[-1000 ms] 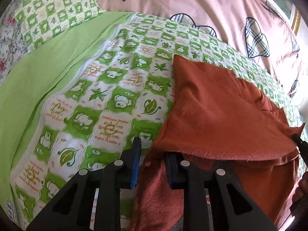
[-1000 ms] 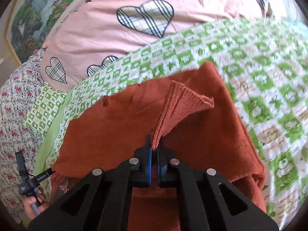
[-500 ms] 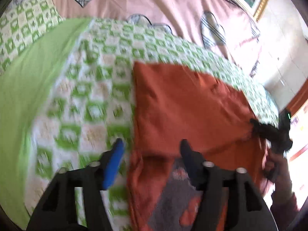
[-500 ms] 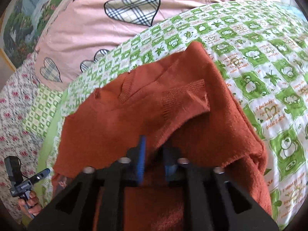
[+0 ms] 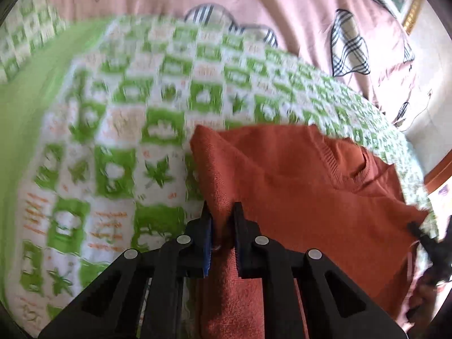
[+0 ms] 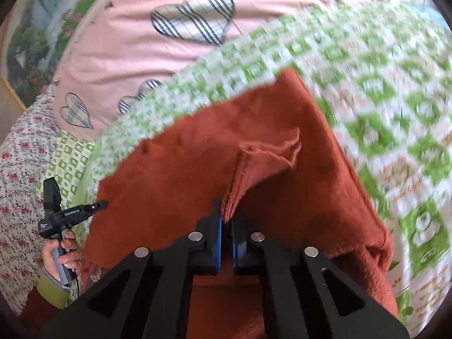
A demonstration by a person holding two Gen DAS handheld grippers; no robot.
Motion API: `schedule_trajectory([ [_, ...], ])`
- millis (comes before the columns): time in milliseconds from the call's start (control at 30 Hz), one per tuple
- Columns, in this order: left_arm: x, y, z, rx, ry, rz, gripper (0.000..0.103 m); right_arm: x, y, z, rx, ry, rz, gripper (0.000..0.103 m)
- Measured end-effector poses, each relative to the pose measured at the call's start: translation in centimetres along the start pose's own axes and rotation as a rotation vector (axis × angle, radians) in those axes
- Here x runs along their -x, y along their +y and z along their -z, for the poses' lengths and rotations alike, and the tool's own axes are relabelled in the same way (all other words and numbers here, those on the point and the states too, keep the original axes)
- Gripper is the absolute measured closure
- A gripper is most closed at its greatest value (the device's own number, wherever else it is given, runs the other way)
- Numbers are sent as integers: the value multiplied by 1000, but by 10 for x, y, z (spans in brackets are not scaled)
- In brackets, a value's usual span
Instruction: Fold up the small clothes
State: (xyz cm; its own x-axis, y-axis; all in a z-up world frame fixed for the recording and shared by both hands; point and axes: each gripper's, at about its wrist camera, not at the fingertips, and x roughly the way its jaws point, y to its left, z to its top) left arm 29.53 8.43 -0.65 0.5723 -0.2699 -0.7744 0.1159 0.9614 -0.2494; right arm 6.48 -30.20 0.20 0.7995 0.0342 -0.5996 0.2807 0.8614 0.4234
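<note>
A rust-orange knit sweater [image 5: 305, 186] lies partly folded on a green and white checked bedspread [image 5: 135, 118]. My left gripper [image 5: 222, 217] is shut on a fold at the sweater's left edge. In the right wrist view the same sweater [image 6: 214, 152] fills the middle, with a ribbed cuff bunched up near its centre. My right gripper [image 6: 224, 217] is shut on a raised ridge of the sweater's fabric. The left gripper [image 6: 70, 214] and the hand holding it show at the sweater's far left corner in the right wrist view.
A pink quilt with plaid hearts [image 6: 175, 28] lies behind the bedspread. A floral sheet [image 6: 19, 147] is at the left, a plain green sheet [image 5: 25, 104] beside the bedspread. A framed picture [image 6: 31, 19] hangs on the wall.
My left gripper was open beside the sweater's edge and has now shut on it. My right gripper loosened briefly, then shut again on the fabric. Both views are blurred by motion.
</note>
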Motion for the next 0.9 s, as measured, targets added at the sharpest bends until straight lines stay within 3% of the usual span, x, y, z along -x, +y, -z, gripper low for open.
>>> schedule_trajectory([
  [67,-3,-4,2,-13,-7,-55,92,2,6,-3,40,-15,53,97],
  [133,-10,-1,3,12,-4,-86,91,-12,0,-1,46,28,93,97],
  [233,-11,1,5,22,-7,-103,86,-30,-21,6,-43,125,94,97],
  [367,21,-2,16,23,-21,-114,83,4,-19,6,-53,51,100,81],
  [467,57,-3,41,31,-32,-82,82,40,-17,14,-50,6,73,72],
  [533,80,-6,64,38,-36,-47,74,58,-15,21,-36,0,63,72],
  [667,114,-9,115,22,-26,-28,68,80,-9,37,5,28,52,70],
  [800,141,-5,164,13,0,-13,63,101,-4,57,71,52,53,62],
  [900,160,3,197,15,21,-17,56,114,-4,71,87,70,10,60],
])
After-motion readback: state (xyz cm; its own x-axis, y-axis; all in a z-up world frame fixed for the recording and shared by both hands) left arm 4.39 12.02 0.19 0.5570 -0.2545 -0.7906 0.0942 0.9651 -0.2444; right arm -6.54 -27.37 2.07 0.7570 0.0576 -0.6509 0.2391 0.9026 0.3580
